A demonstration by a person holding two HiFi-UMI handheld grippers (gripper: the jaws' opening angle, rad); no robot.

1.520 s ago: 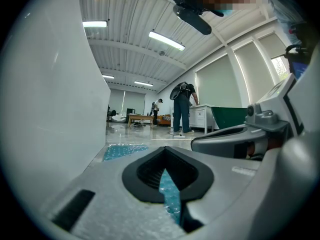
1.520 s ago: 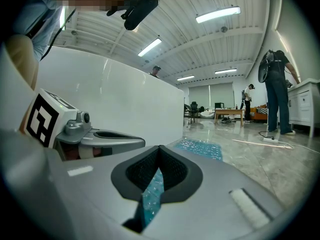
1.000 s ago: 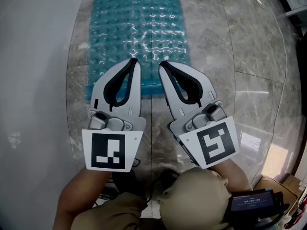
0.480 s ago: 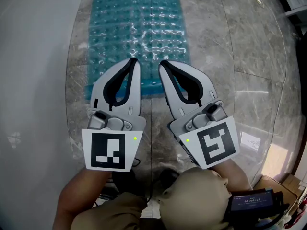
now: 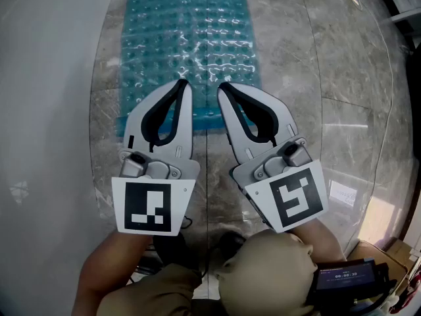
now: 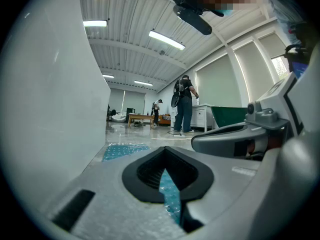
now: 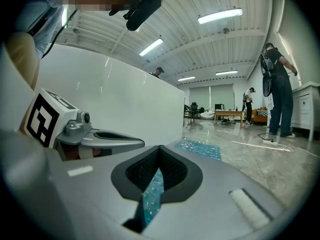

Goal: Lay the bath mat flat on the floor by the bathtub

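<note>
A translucent blue bath mat (image 5: 191,38) with rows of bumps lies flat on the grey marble floor, along the white bathtub wall (image 5: 46,110). My left gripper (image 5: 182,84) and right gripper (image 5: 223,86) hang side by side over the mat's near end, both shut with nothing between the pads. In the left gripper view the mat (image 6: 122,150) stretches ahead beside the tub, past my left gripper (image 6: 165,149), with the right gripper's body (image 6: 240,139) alongside. The right gripper view shows the mat (image 7: 200,148), the tub wall (image 7: 115,104), my right gripper (image 7: 160,148) and the left gripper's body (image 7: 100,136).
A white paper slip (image 5: 343,194) lies on the floor at the right, with a cardboard box (image 5: 388,249) near the lower right corner. Far across the room stand people (image 6: 184,104), a white cabinet (image 6: 202,118) and a low table (image 6: 140,118).
</note>
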